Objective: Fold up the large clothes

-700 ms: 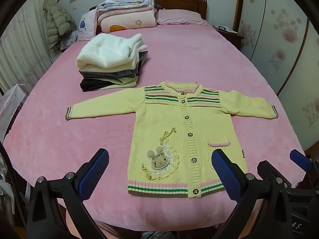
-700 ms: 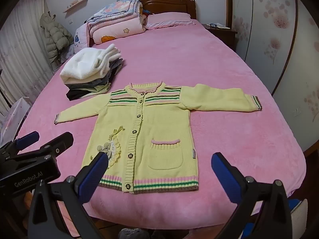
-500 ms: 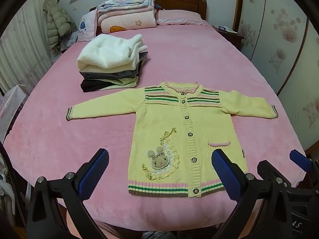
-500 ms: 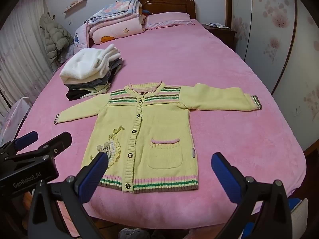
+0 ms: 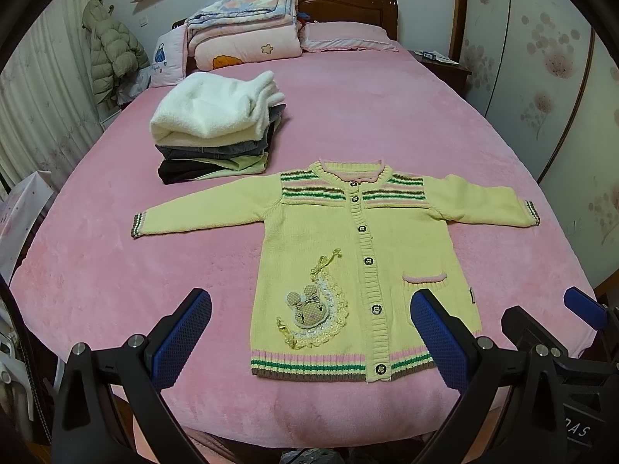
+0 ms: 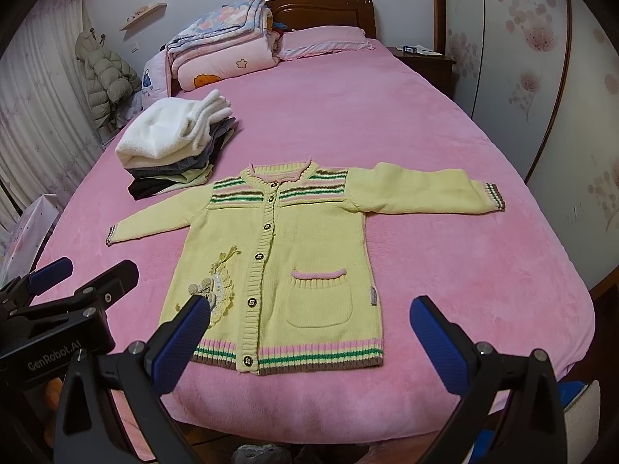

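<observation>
Knitted yellow cardigan (image 5: 359,263) lies flat; with both hand-held grippers, left (image 5: 309,342) and right (image 6: 309,342), gaping empty, I'd pinch each sleeve cuff first.

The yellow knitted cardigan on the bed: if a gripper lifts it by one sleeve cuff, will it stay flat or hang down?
The yellow cardigan is soft knit lying limp, so it would probably droop and the body trail behind. The pink bedspread looks plush, so dragging may bunch it. Its sewn-on mouse patch might snag.
</observation>
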`<state>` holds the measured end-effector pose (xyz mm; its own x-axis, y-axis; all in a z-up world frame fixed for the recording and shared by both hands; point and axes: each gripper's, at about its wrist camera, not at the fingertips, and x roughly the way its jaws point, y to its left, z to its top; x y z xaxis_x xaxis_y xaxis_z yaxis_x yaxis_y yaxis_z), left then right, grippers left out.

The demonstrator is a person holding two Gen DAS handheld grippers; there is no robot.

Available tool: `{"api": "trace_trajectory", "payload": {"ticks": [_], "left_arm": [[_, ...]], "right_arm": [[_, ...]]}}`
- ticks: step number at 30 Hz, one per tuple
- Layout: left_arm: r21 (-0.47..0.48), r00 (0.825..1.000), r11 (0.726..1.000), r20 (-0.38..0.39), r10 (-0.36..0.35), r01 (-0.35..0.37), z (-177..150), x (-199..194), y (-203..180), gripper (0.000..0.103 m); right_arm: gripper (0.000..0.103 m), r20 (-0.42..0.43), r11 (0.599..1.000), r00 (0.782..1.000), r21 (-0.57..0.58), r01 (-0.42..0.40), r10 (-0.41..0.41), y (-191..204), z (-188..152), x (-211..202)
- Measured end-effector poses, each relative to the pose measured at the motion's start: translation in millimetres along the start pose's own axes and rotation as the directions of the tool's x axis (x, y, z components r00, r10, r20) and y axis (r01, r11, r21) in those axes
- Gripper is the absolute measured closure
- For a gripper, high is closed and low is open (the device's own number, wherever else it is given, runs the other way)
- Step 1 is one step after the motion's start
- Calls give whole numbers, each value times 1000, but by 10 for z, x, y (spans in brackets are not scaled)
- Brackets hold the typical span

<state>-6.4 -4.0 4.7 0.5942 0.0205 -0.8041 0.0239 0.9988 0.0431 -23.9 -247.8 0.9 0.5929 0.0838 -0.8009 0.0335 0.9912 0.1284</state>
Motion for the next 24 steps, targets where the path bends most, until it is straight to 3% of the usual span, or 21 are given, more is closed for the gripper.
{"api": "trace_trajectory", "payload": {"ticks": [24], "left_arm": [[-1,1000,1000,-4,-3,3,-26,-18,17,1]], "right_arm": [[0,4,1000,1000,2,-3,3,24,-48,9]]}}
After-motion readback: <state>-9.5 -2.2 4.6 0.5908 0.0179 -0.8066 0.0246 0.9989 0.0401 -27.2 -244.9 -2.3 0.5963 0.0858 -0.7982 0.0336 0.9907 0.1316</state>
